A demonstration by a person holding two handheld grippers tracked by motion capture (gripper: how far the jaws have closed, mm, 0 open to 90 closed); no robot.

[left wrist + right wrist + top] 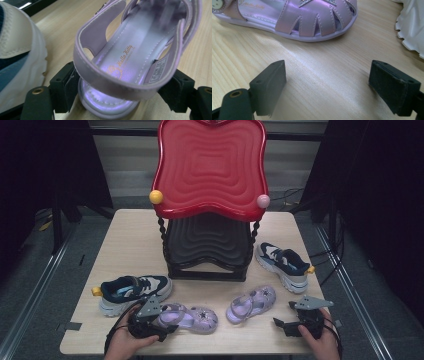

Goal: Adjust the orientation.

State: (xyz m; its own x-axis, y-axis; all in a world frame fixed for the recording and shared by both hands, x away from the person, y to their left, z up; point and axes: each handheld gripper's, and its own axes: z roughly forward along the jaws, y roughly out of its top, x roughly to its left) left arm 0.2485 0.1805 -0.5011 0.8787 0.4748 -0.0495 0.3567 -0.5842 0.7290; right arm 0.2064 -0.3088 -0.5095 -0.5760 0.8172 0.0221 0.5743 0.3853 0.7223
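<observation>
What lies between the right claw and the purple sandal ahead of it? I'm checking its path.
Bare wooden table, as the right gripper view shows: the right claw stands open, short of the sandal.

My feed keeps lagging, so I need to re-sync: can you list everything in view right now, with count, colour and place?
Glossy plastic two-tier shoe rack: one, red top shelf over black lower shelf, back centre of table.
Shiny lilac strap sandals: two; one front left with its heel between the left jaws, one front centre-right, lying free.
Navy and white chunky sneakers: two; one on the left, one on the right beside the rack.
Light wooden table: one, under everything.
Left hand-held gripper: black, its pads against the left sandal's heel.
Right hand-held gripper: black, open over bare table, front right.
</observation>
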